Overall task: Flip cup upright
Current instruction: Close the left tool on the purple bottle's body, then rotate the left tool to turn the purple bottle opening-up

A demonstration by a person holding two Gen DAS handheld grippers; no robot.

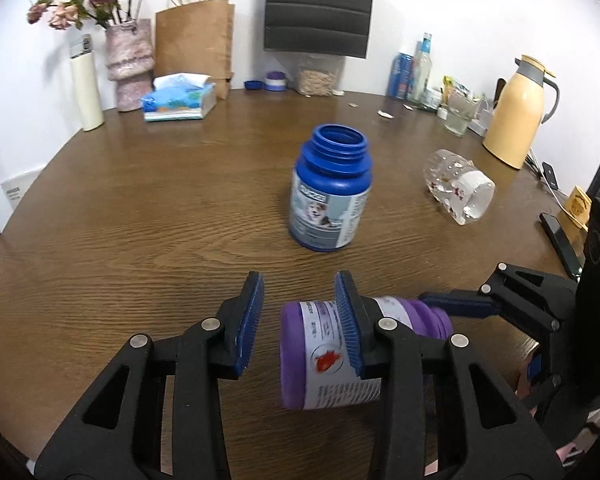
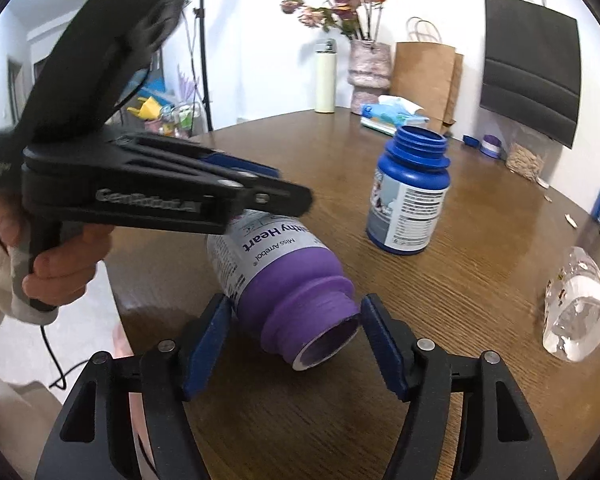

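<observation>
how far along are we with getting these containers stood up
Done: the blue bottle stands upright. In hand: the purple bottle lies on its side, its neck between the open right tool; the left tool is open above it. Left: the clear cup, also on its side.

bare table [image 1: 140, 220] left, blue bottle [image 1: 330, 188] ahead (upright)

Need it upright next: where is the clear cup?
The clear cup lies on its side on the table's right part, right of the upright blue bottle.
</observation>
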